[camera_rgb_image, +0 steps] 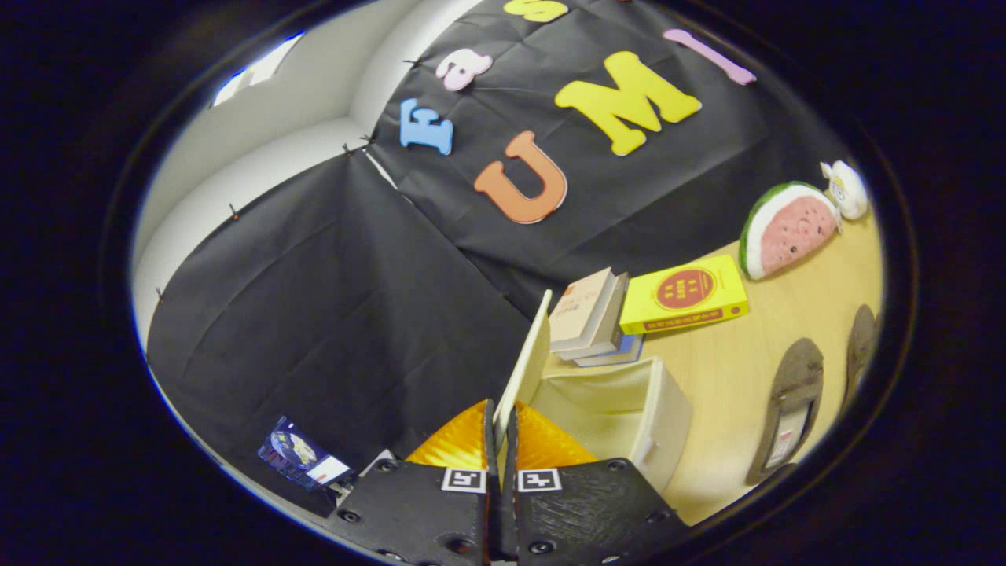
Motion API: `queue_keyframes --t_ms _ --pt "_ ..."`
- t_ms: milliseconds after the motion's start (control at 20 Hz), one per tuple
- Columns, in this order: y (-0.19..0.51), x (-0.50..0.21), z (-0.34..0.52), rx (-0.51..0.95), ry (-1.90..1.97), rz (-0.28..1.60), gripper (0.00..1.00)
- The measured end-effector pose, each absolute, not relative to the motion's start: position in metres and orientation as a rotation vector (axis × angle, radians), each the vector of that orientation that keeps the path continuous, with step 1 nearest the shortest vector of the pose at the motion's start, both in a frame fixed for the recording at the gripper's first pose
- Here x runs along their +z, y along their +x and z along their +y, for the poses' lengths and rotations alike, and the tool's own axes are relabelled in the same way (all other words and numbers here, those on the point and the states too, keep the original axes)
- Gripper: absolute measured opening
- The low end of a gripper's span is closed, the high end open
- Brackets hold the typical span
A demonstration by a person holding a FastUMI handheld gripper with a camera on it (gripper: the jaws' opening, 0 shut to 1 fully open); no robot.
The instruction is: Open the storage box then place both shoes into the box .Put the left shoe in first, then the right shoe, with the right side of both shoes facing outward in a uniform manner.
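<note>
- Between the two fingers of the tool (500,440) sits the thin lid (525,369) of the storage box (629,417). The fingers are pinched tight on its edge.
- I think the lid is held up like this so the box stays open for the shoes.
- The one box stands on the desk (731,369), just ahead of the fingers, and looks empty inside.
- Two dark shoes (790,401) lie side by side on the desk, beyond the box, not yet picked up.
- Behind the box is a small stack of books (589,318), about three, and one yellow book (684,295) lies beside it.
- Further back sit one watermelon toy (786,228) and one small white toy (847,189).
</note>
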State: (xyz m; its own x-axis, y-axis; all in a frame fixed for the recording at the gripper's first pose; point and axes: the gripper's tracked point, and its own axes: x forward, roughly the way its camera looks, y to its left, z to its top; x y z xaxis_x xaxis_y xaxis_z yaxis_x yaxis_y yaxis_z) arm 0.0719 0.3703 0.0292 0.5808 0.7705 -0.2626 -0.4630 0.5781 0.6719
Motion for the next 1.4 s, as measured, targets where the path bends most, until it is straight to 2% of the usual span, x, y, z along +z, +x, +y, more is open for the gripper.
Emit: queue_keyframes --t_ms 500,700,750,1050,1250,1400 --pt "0.064 0.074 0.503 0.841 0.330 0.514 0.01" --pt "0.064 0.070 0.545 0.858 0.175 0.448 0.20" --pt "0.060 0.071 0.552 0.870 0.161 0.438 0.22" --pt "0.044 0.070 0.581 0.915 0.071 0.362 0.96" --pt "0.034 0.072 0.573 0.919 0.070 0.326 0.95" --pt "0.040 0.074 0.546 0.858 0.056 0.269 0.95"
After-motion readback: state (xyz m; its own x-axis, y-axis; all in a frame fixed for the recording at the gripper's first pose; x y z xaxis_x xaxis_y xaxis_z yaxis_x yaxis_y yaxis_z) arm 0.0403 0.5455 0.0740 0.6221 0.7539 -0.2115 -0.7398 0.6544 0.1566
